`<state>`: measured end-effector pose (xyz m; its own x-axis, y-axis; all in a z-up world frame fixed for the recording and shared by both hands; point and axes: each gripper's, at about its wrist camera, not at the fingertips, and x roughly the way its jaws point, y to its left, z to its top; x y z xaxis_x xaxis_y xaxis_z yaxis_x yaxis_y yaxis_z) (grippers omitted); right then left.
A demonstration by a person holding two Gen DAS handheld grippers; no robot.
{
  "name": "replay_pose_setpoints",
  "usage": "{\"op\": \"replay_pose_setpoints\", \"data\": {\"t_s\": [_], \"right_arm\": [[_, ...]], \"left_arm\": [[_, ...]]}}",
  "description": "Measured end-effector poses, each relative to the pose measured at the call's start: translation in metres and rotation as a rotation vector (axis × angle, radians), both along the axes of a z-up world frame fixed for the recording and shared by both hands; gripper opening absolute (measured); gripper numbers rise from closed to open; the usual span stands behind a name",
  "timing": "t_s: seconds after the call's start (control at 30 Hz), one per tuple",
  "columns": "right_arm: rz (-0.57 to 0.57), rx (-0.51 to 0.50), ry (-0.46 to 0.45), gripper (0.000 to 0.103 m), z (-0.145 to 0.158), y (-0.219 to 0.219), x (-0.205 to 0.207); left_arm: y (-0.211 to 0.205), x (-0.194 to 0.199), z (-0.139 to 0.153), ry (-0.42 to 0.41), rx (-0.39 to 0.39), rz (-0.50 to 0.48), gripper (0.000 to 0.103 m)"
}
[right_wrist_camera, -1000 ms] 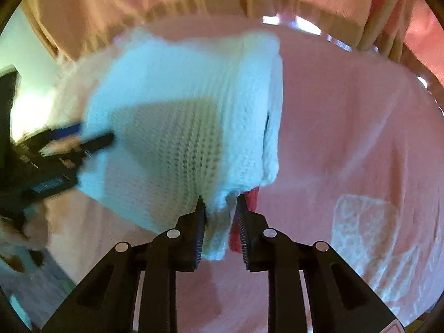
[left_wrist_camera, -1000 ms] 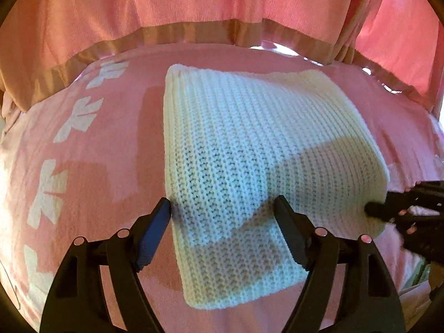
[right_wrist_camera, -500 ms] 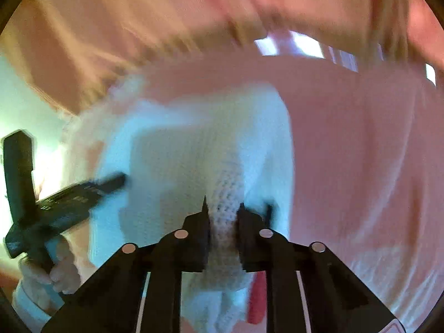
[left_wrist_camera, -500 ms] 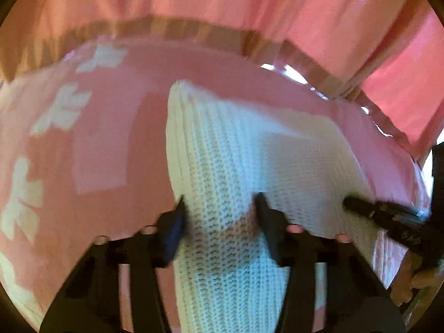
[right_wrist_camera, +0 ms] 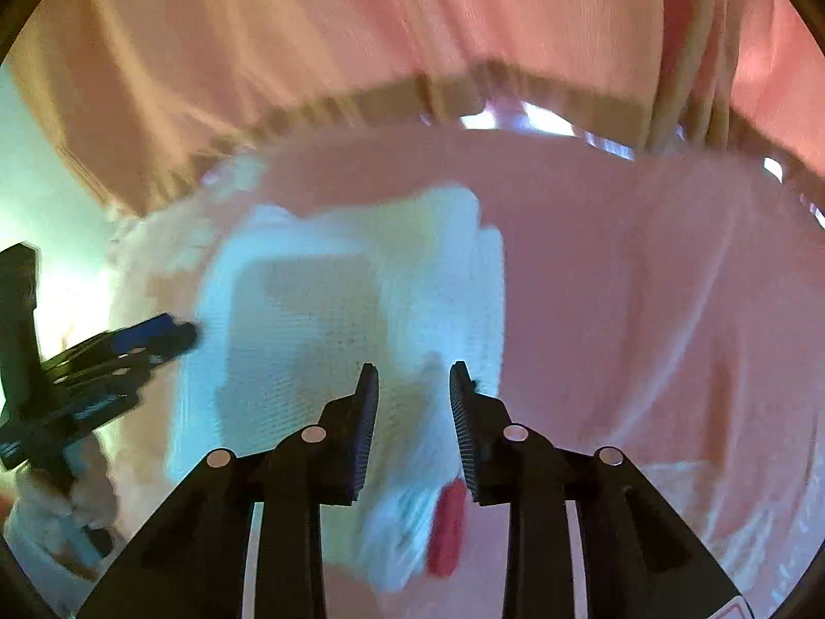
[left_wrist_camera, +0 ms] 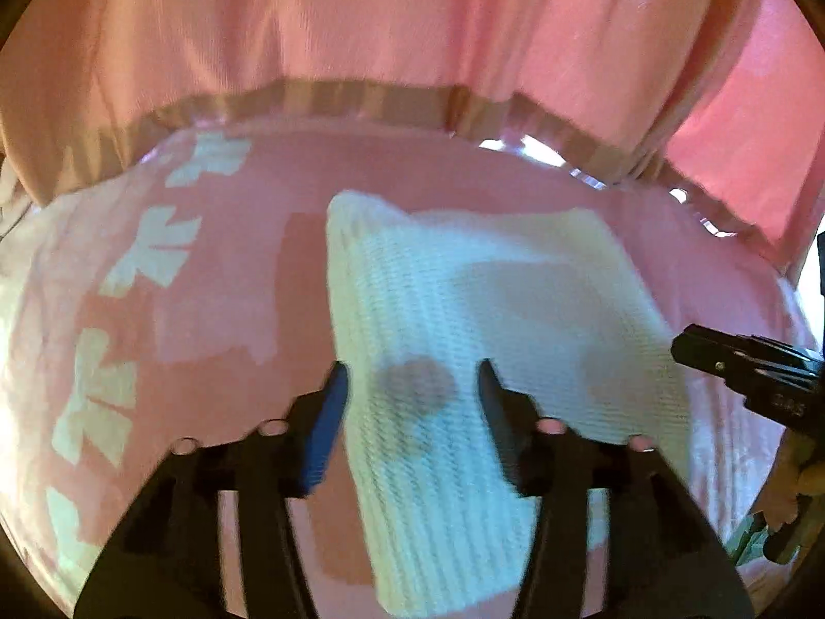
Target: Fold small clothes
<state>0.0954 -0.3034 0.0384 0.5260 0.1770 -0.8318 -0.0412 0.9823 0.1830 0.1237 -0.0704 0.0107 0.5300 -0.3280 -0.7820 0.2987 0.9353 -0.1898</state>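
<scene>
A white knitted garment [left_wrist_camera: 479, 320] lies folded on a pink bedspread [left_wrist_camera: 206, 268]. It also shows in the right wrist view [right_wrist_camera: 330, 309], with a red patch [right_wrist_camera: 447, 526] at its near edge. My left gripper [left_wrist_camera: 412, 376] is open, its jaws straddling the garment's near left edge. My right gripper [right_wrist_camera: 412, 376] is open over the garment's near right corner, holding nothing. The right gripper's tip [left_wrist_camera: 722, 356] appears at the garment's right edge in the left wrist view. The left gripper [right_wrist_camera: 154, 335] appears at the left in the right wrist view.
The bedspread carries white bow-shaped prints [left_wrist_camera: 154, 253] on the left. Pink curtains [left_wrist_camera: 412, 26] with a tan hem hang behind the bed. A person's hand [left_wrist_camera: 794, 485] holds the right gripper at the right edge.
My right gripper has let go of the garment's corner and opened. My left gripper, which had narrowed around the garment's edge, has widened again. The garment has settled flatter on the bedspread.
</scene>
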Motion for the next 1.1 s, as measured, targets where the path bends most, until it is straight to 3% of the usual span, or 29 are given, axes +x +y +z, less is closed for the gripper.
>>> {"op": "replay_pose_setpoints", "data": {"t_s": [0.1, 0.17, 0.2, 0.37, 0.5, 0.6, 0.63, 0.8, 0.93, 1.0, 1.1], "right_arm": [[0.045, -0.021, 0.058, 0.027, -0.011, 0.009, -0.015], [0.033, -0.103, 0.167, 0.028, -0.045, 0.013, -0.016], [0.036, -0.146, 0.183, 0.033, -0.056, 0.017, -0.017], [0.002, -0.115, 0.075, 0.034, -0.029, 0.019, -0.041], [-0.102, -0.153, -0.054, 0.060, -0.001, 0.014, -0.067], [-0.150, -0.134, -0.103, 0.068, 0.006, 0.008, -0.081], [-0.148, -0.138, -0.107, 0.072, 0.008, 0.011, -0.082], [-0.139, -0.220, -0.132, 0.076, 0.006, 0.020, -0.088], [-0.152, -0.184, -0.119, 0.076, 0.002, 0.020, -0.095], [-0.143, -0.166, -0.112, 0.076, 0.002, 0.021, -0.096], [-0.127, -0.114, -0.055, 0.079, -0.008, 0.018, -0.083]], "left_arm": [[-0.009, -0.019, 0.000, -0.026, 0.027, -0.029, 0.062], [-0.020, -0.028, -0.010, -0.024, 0.082, -0.058, 0.062], [-0.024, -0.031, -0.013, -0.019, 0.098, -0.066, 0.062], [-0.034, -0.046, -0.018, -0.025, 0.136, -0.079, 0.063], [-0.031, -0.065, -0.009, -0.074, 0.136, -0.068, 0.075], [-0.028, -0.074, -0.005, -0.108, 0.150, -0.053, 0.082], [-0.027, -0.078, -0.004, -0.120, 0.155, -0.046, 0.086], [-0.017, -0.094, -0.003, -0.139, 0.146, -0.001, 0.087], [-0.011, -0.102, -0.006, -0.139, 0.151, 0.022, 0.087], [-0.008, -0.102, -0.009, -0.118, 0.139, 0.023, 0.091], [0.004, -0.091, -0.019, -0.026, 0.048, 0.038, 0.094]]}}
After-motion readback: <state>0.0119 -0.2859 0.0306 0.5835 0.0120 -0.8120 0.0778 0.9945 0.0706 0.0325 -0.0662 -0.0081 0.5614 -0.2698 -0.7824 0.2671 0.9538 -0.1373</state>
